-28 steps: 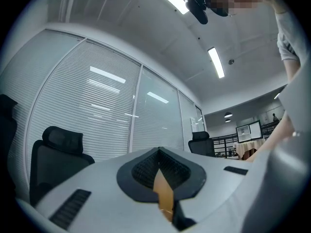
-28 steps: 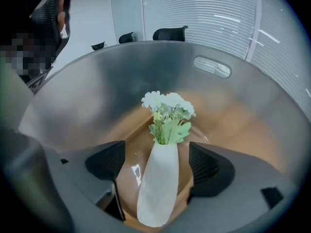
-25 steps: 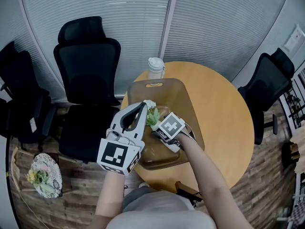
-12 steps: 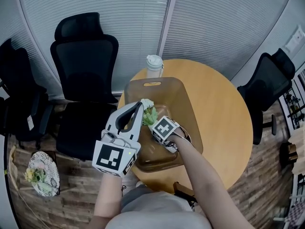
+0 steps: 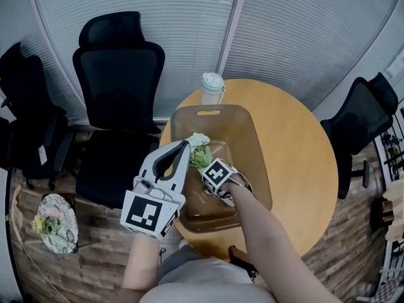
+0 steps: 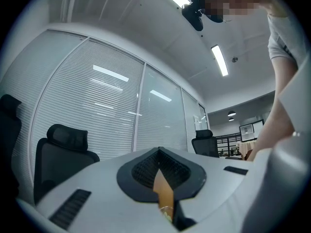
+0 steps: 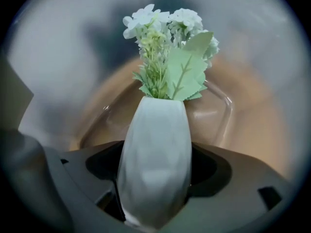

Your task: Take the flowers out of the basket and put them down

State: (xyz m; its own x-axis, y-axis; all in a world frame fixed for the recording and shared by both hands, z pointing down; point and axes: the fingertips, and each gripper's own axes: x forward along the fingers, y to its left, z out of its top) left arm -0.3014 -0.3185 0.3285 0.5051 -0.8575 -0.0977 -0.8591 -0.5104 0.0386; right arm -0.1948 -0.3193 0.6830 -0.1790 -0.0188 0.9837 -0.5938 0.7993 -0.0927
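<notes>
Right claw (image 7: pixel 154 178) grips the white vase (image 7: pixel 154 144) of flowers (image 7: pixel 167 57), left claw (image 6: pixel 163 198) apparently pinches the brown basket (image 5: pixel 252 144) rim: lift straight, keep upright, clear the wall.

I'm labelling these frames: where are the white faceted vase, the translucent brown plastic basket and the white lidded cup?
white faceted vase (image 7: pixel 155 164): right gripper view, middle of its body.
translucent brown plastic basket (image 5: pixel 252 137): head view, bare right wall.
white lidded cup (image 5: pixel 213 88): head view, its middle.

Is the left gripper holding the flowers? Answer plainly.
No, the left gripper is shut on the brown basket wall; the white vase of flowers sits clamped in the right gripper.
</notes>
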